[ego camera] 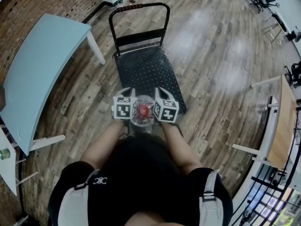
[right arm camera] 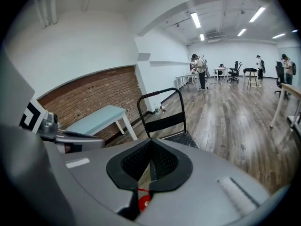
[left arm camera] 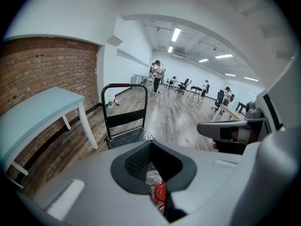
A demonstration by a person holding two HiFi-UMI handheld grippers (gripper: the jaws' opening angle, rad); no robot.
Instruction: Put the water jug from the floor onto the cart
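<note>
"Where's the water jug (ego camera: 141, 120)?"

"Between my left hand-held gripper (left arm camera: 151, 145) and my right hand-held gripper (right arm camera: 151, 144), just at the near end of the cart (ego camera: 148, 72). From the head view I see only its red cap (ego camera: 143, 110) and a bit of clear shoulder. My own head cuts off the rest, so I can't tell whether its base is on the floor (ego camera: 211, 55) or off it."

"And the jaws?"

"Both closed. On the left one the pads meet with nothing between them, and the cap peeks in low at its right. The right one is the same, with the cap low at its left. Whether their sides press on the jug, I can't make out."
</note>
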